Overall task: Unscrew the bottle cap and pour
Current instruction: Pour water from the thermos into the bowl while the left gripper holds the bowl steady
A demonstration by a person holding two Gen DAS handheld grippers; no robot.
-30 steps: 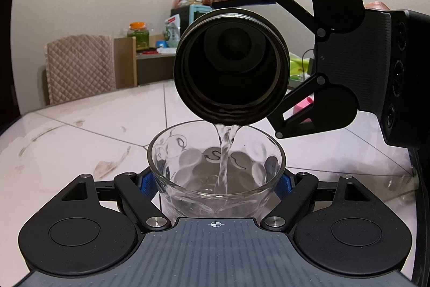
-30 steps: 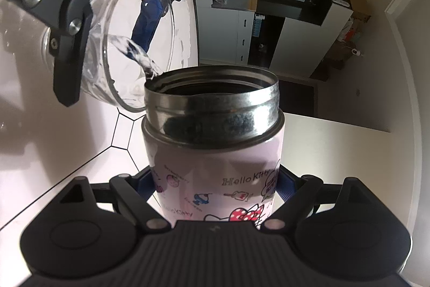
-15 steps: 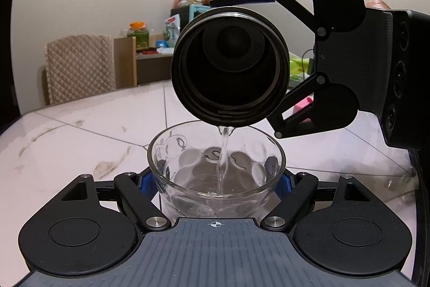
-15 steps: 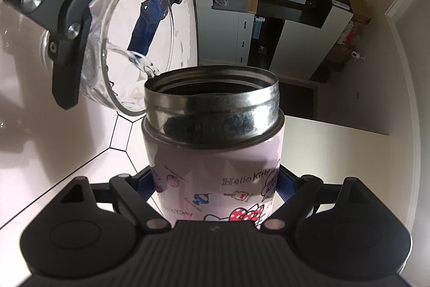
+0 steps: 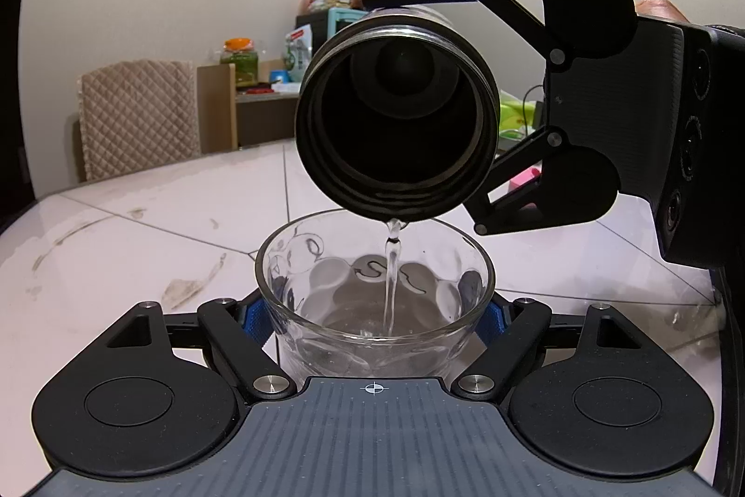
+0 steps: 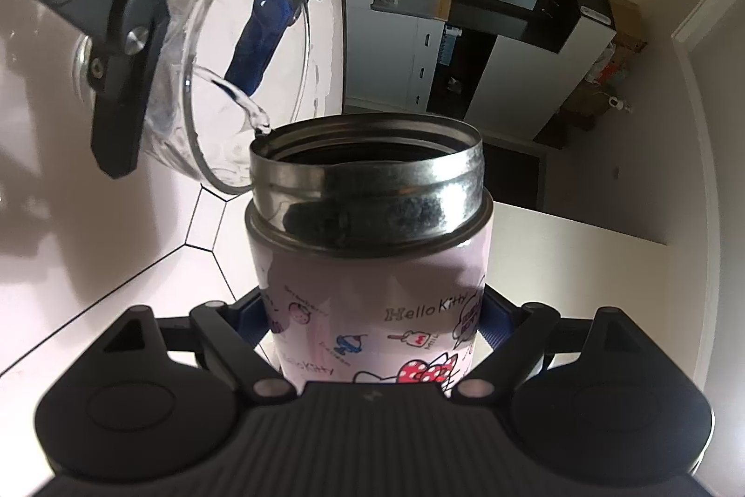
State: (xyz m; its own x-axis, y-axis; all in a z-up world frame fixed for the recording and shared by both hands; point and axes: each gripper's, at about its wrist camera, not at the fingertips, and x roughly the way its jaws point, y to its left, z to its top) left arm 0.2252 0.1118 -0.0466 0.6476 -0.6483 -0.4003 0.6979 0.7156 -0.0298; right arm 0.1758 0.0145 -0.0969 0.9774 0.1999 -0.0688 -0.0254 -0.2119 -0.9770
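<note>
My left gripper [image 5: 375, 313] is shut on a clear dimpled glass cup [image 5: 321, 292] that stands on the white marble table [image 5: 139, 227]. My right gripper [image 6: 372, 329] is shut on a pink Hello Kitty steel bottle [image 6: 372, 287] with no cap on it. The bottle [image 5: 396, 124] is tipped mouth-down over the cup, and a thin stream of water [image 5: 392, 278] runs from its lower rim into the cup. The cup [image 6: 242, 78] also shows in the right wrist view, beside the bottle's mouth. No cap is in view.
A quilted chair [image 5: 139, 119] stands at the table's far edge. A wooden shelf with jars and boxes [image 5: 298, 45] is behind it. A pink object [image 5: 524, 178] lies on the table behind the right gripper. Cabinets [image 6: 465, 50] line the far wall.
The water stream has thinned from a broad flow to a narrow thread. The bottle has tipped slightly further. Both grippers stay in place.
</note>
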